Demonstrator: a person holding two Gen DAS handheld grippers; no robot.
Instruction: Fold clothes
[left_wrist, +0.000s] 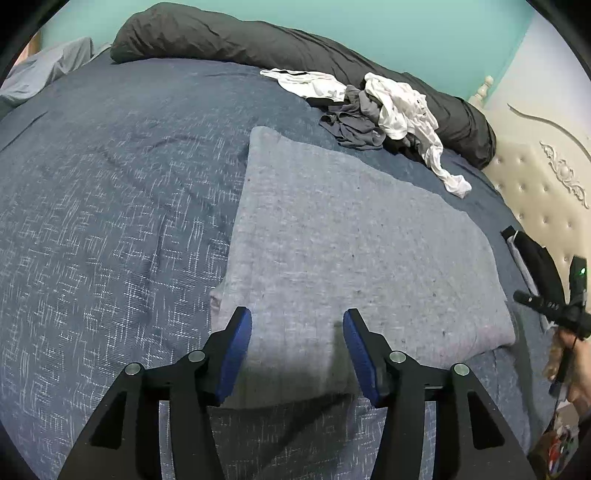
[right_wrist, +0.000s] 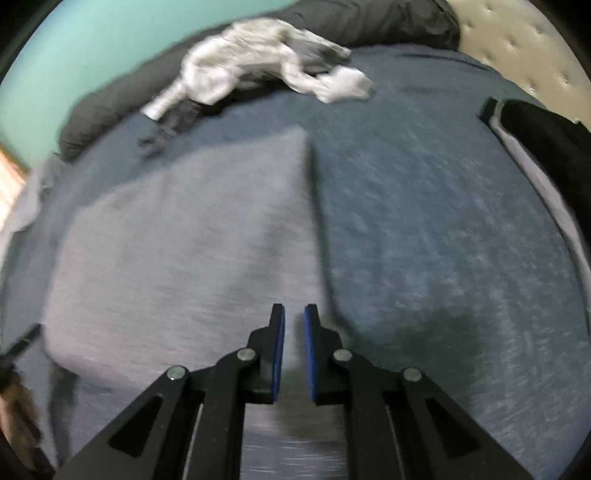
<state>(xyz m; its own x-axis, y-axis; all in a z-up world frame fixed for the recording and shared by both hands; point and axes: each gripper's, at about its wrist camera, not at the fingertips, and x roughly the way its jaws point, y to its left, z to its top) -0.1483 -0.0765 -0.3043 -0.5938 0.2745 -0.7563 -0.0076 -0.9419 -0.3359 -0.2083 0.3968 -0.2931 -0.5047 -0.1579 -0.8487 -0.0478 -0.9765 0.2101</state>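
Observation:
A light grey folded garment (left_wrist: 347, 254) lies flat on the dark blue bedspread (left_wrist: 110, 206). My left gripper (left_wrist: 297, 325) is open above the garment's near edge, nothing between its blue pads. In the blurred right wrist view the same garment (right_wrist: 184, 240) lies left of centre. My right gripper (right_wrist: 294, 314) is above its right near corner, jaws narrowly apart, holding nothing that I can see. The right gripper also shows in the left wrist view (left_wrist: 565, 314) at the far right, held in a hand.
A pile of white and grey clothes (left_wrist: 384, 107) lies at the far side of the bed, also in the right wrist view (right_wrist: 255, 62). A dark rolled duvet (left_wrist: 258, 40) runs behind it. A black item (left_wrist: 532, 254) lies by the tufted headboard (left_wrist: 543, 192).

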